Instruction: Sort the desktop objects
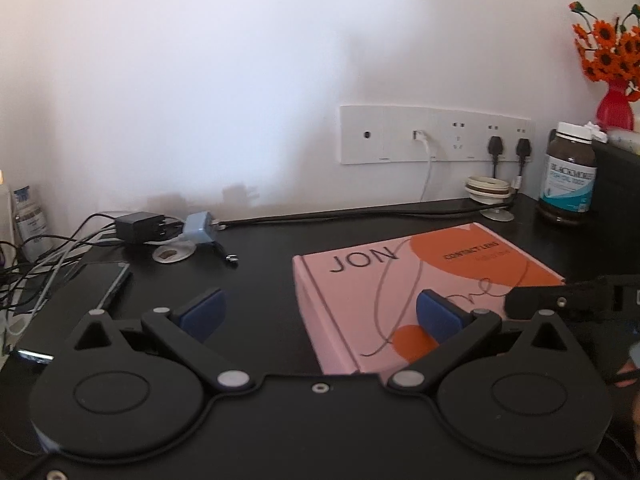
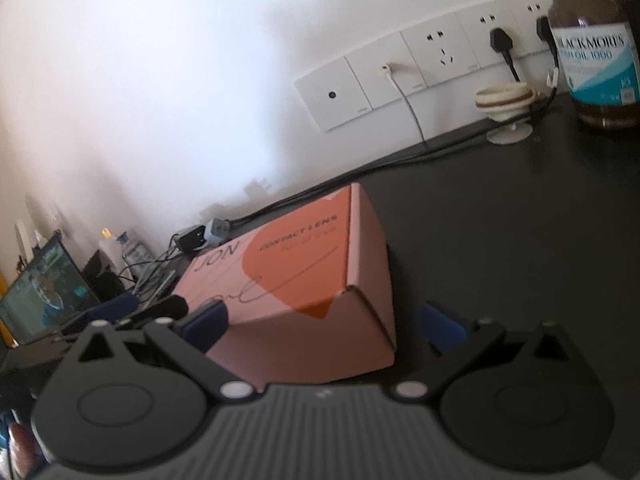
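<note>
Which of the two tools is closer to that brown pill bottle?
Right. The right tool straddles the pink box's corner, toward the brown bottle. The left tool hovers at the box's far-left edge.

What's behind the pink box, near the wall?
Behind the pink box a black cable runs along the desk under the white wall sockets. The fish oil bottle stands back right. Inside the closed box stays hidden.
</note>
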Demonstrator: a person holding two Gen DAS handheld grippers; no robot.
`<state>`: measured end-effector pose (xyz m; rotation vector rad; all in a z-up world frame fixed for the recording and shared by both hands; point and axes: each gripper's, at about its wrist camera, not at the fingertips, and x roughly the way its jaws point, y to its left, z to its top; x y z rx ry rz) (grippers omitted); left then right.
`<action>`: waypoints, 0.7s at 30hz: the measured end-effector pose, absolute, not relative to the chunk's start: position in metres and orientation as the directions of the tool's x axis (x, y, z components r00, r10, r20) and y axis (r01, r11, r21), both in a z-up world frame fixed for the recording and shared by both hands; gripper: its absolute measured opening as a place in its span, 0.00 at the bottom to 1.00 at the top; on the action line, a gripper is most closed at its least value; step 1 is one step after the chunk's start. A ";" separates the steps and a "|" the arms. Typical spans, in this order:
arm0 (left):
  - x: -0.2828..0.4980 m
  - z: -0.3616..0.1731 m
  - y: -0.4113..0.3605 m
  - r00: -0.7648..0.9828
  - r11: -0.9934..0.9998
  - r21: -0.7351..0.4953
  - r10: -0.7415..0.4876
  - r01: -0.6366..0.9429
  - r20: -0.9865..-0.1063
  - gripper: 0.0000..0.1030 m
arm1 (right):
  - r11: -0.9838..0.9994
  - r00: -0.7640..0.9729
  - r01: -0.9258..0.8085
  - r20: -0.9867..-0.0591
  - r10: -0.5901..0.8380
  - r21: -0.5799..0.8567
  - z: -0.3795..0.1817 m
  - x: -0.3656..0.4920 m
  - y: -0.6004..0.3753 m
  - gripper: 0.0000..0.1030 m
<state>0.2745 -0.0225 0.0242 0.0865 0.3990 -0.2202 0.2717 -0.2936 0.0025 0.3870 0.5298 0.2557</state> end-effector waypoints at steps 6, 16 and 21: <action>0.278 0.024 -0.017 0.904 0.979 0.042 -0.168 0.200 -0.394 1.00 | 0.953 0.853 -0.157 -0.451 0.263 0.260 0.017 0.271 -0.279 0.99; 0.283 0.025 -0.011 0.894 0.981 0.007 -0.172 0.192 -0.413 1.00 | 0.961 0.828 -0.226 -0.489 0.275 0.157 0.027 0.282 -0.258 0.99; 0.285 0.024 -0.010 0.892 0.981 -0.006 -0.178 0.193 -0.417 1.00 | 0.958 0.815 -0.231 -0.505 0.285 0.167 0.028 0.288 -0.255 0.99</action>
